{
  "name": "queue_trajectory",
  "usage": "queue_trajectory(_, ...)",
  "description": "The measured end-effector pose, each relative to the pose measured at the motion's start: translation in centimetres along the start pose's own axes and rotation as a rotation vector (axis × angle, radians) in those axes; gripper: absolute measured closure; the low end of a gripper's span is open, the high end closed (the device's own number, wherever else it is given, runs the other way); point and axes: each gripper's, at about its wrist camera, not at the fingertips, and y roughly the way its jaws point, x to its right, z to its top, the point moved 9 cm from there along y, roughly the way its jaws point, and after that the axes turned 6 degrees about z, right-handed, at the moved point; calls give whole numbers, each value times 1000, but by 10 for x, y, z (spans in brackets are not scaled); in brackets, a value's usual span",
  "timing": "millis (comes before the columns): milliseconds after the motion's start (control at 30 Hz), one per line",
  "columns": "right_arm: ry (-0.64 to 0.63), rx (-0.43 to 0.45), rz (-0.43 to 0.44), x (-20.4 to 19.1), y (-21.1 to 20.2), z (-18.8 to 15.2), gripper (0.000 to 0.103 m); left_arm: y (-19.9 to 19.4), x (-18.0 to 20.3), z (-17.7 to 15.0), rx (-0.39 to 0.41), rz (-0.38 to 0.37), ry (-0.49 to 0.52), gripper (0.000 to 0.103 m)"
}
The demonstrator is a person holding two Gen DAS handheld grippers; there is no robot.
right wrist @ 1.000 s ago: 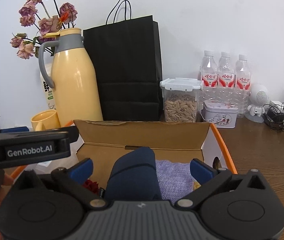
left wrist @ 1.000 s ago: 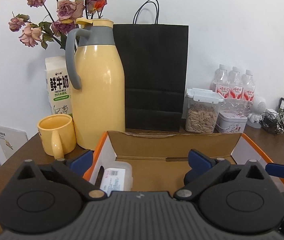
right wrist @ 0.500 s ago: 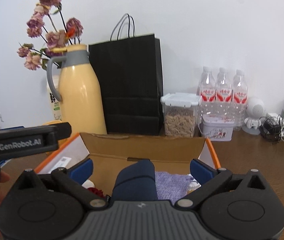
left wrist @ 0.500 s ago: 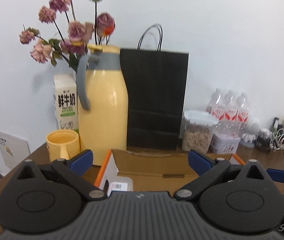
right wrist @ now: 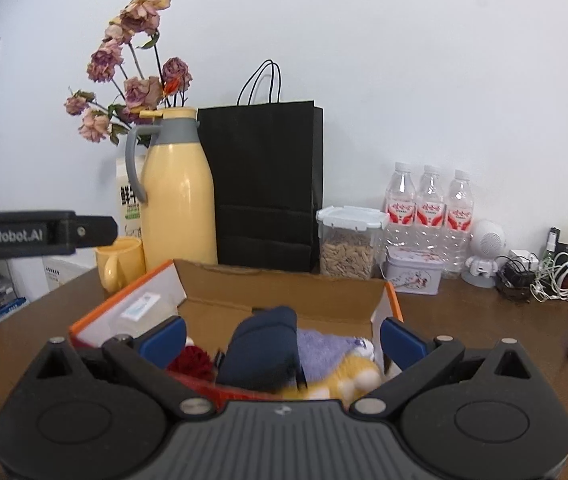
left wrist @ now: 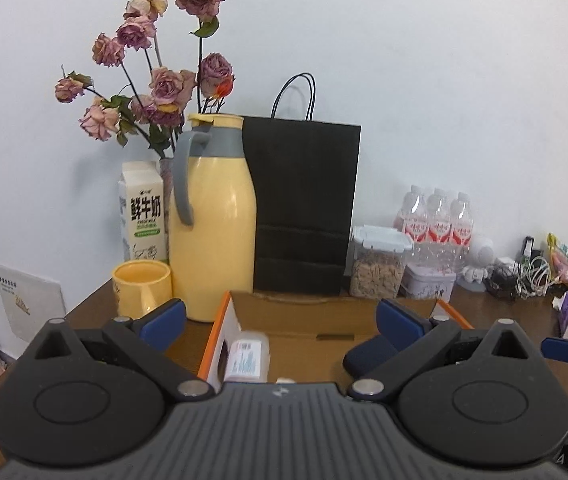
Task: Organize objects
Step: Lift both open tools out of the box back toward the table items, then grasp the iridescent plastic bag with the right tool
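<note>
From the left wrist, the left gripper (left wrist: 279,316) had lifted back from the orange-edged cardboard box (left wrist: 219,320), fingers spread and empty. From the right wrist, the right gripper (right wrist: 281,338), likewise spread, had risen clear of the rolled navy cloth (right wrist: 261,350) lying inside; that item looked stowed

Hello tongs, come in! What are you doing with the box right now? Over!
Left tongs open, empty. Right tongs open, empty, above the cardboard box. Box holds navy roll, purple cloth, white bottle. Nothing in the way.
</note>
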Motion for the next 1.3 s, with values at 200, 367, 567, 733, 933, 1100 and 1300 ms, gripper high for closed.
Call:
queue_trajectory(200, -7, -26, -4, 3, -21, -22, 0, -14, -8, -23, -37, 20, 54, 0)
queue_trajectory(367, -21, -63, -23, 11, -36, -44, 0, -23, -21, -47, -86, 52, 109, 0)
queue_trajectory(567, -25, -102, -52, 29, -57, -73, 0, -32, -41, -75, -153, 76, 123, 0)
queue_trajectory(733, -2, -135, -81, 49, -70, -98, 0, -39, -58, -97, -202, 92, 102, 0)
queue_trajectory(933, 51, -156, -103, 71, -66, -117, 2, -40, -73, -118, -256, 126, 70, 0)
queue_trajectory(1100, 66, -162, -68, 77, -46, -115, 21, -39, -77, -123, -275, 143, 68, 0)
queue_trajectory(1300, 105, -200, -40, 79, -18, -122, 63, -39, -74, -132, -298, 140, 70, 0)
